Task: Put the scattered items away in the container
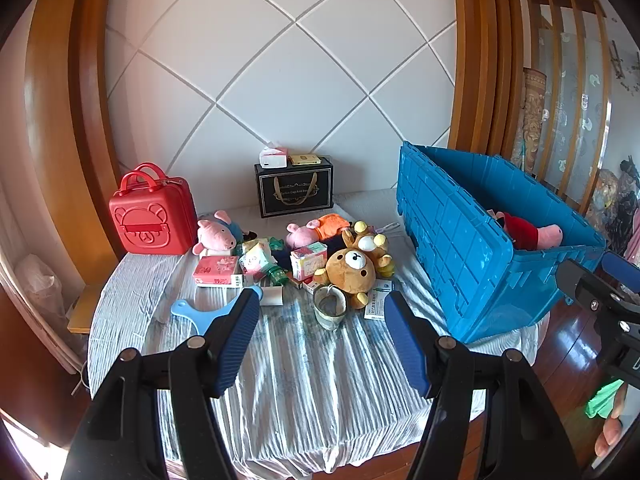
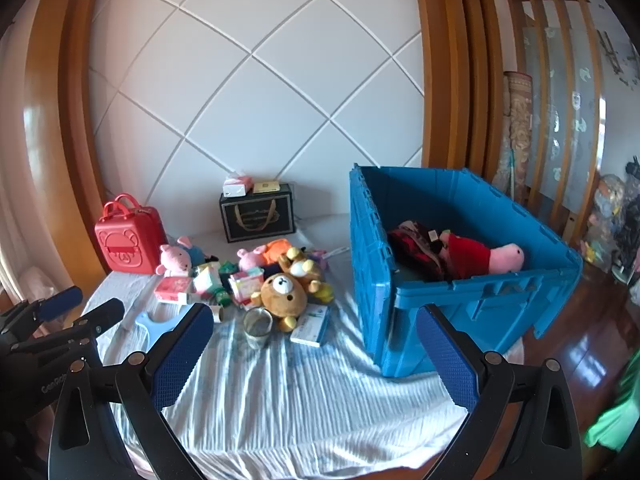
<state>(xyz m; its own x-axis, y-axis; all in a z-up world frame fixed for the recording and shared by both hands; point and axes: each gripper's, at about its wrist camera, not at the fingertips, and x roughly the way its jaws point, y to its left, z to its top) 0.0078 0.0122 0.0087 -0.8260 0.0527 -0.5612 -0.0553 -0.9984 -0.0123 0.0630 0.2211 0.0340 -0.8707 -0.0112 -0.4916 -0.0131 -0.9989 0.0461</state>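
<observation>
At left centre of the left wrist view the toy pile (image 1: 296, 256) lies beyond the left gripper (image 1: 320, 320), half open and empty. The blue crate (image 2: 460, 300) sits right of centre behind the right gripper (image 2: 316, 344), wide open, empty.

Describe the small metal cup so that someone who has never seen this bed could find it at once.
Start at the big blue crate on the striped bedsheet, then look left to the pile of toys and packets. At the pile's near edge, just in front of the brown teddy bear, stands the small metal cup. It is the only grey, open-topped, shiny thing there; its neighbours are soft plush or printed cartons.
</observation>
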